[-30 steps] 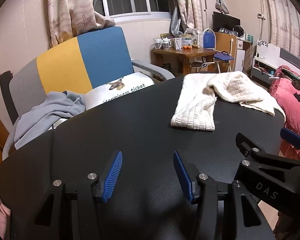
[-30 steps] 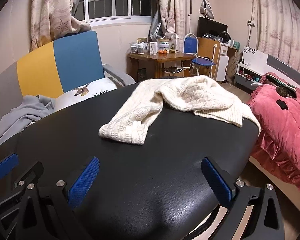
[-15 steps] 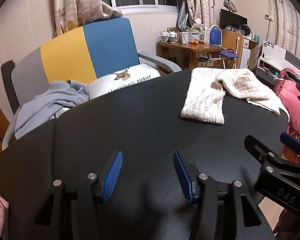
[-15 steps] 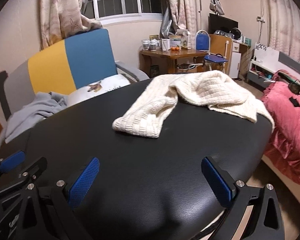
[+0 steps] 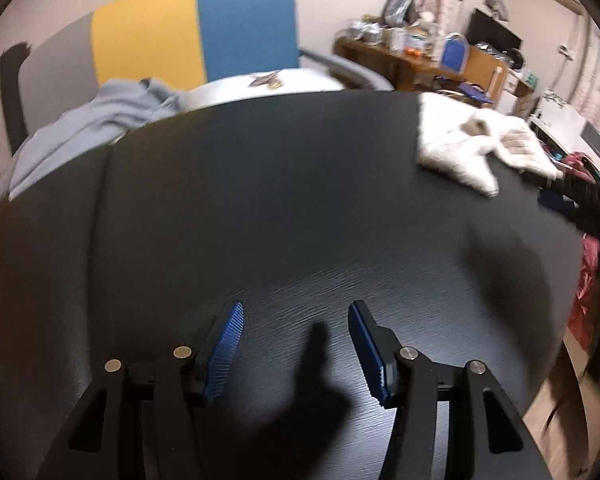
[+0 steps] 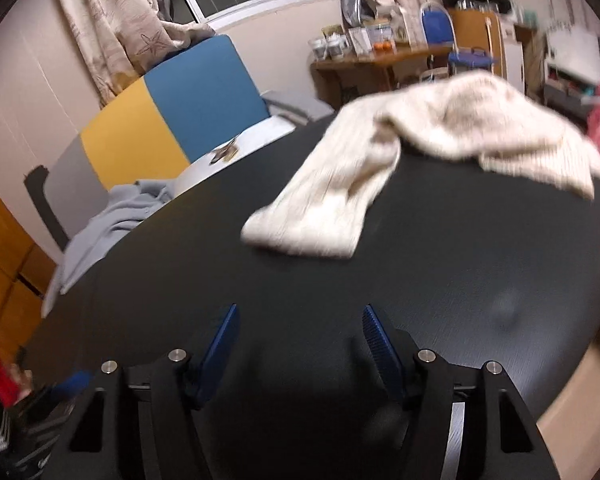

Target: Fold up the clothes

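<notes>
On the far right of the black surface [image 6: 440, 280] the cream knit sweater [image 6: 380, 160] lies crumpled, nothing folded yet. Left gripper [image 5: 296, 344] jaws released, empty. Right gripper [image 6: 300, 344] jaws just narrowed, nothing between them. Grasping and all folds remain.

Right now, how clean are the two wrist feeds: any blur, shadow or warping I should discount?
Left wrist view: motion-smeared, the cream sweater loses its knit; a dark shadow sits between the left gripper fingers on the black table. Right wrist view: sweater and background blurred, right gripper sharp. Both: fisheye bends the table edge.
</notes>
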The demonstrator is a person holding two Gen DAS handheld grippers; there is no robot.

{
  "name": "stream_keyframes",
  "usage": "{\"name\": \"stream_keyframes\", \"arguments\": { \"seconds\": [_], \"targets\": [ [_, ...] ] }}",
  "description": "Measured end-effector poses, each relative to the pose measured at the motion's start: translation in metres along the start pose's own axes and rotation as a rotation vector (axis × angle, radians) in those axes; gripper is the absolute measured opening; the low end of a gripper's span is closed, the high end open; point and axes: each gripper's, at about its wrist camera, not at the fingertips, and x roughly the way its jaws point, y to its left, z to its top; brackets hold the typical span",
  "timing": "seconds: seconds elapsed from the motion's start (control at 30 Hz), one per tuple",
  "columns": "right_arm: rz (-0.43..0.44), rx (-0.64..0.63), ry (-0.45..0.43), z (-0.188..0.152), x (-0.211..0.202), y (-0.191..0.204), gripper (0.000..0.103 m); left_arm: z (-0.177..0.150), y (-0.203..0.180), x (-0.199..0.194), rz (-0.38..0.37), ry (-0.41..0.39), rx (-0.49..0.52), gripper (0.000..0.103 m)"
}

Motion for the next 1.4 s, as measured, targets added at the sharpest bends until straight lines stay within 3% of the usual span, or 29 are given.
{"name": "stream_keyframes", "arguments": {
  "seconds": [0.13,0.3,0.33,0.4,0.5,0.67,0.73,0.93,1.0,1.1,1.17,1.3,1.4],
  "targets": [
    [0.025,0.036,0.034,0.042,0.041,-0.009,0.072,-0.009,0.025,0.007,0.013,0.021,-0.051,0.056],
    [0.002,0.071,0.116,0.067,0.11,-0.004,0.08,-0.016,0.038,0.005,0.019,0.003,-0.068,0.056],
    [-0.013,0.061,0.14,0.068,0.125,-0.001,0.09,-0.018,0.038,0.004,0.019,-0.004,-0.064,0.056],
    [-0.059,-0.06,0.148,0.066,0.143,0.019,0.103,-0.022,0.038,0.003,0.02,-0.014,-0.055,0.056],
    [-0.105,-0.248,0.195,0.059,0.158,0.057,0.103,-0.027,0.043,-0.001,0.017,-0.02,-0.053,0.056],
    [0.081,-0.383,0.246,0.03,0.152,0.123,0.103,-0.037,0.089,-0.019,0.017,-0.022,-0.192,0.056],
    [0.191,-0.389,0.264,0.016,0.147,0.149,0.103,-0.046,0.114,-0.031,0.04,-0.032,-0.254,0.056],
    [0.499,-0.31,0.317,-0.031,0.134,0.217,0.103,-0.068,0.169,-0.079,0.161,-0.114,-0.367,0.056],
    [0.62,-0.228,0.349,-0.046,0.132,0.243,0.103,-0.074,0.182,-0.095,0.201,-0.141,-0.399,0.056],
    [0.8,-0.115,0.431,-0.064,0.131,0.277,0.103,-0.085,0.201,-0.112,0.236,-0.171,-0.443,0.056],
    [0.917,-0.13,0.527,-0.086,0.121,0.314,0.103,-0.093,0.211,-0.123,0.253,-0.185,-0.478,0.056],
    [0.988,-0.172,0.651,-0.114,0.102,0.357,0.103,-0.093,0.222,-0.133,0.246,-0.193,-0.502,0.056],
    [1.03,-0.174,0.603,-0.098,0.075,0.332,0.103,-0.087,0.215,-0.128,0.199,-0.176,-0.469,0.057]
  ]
}}
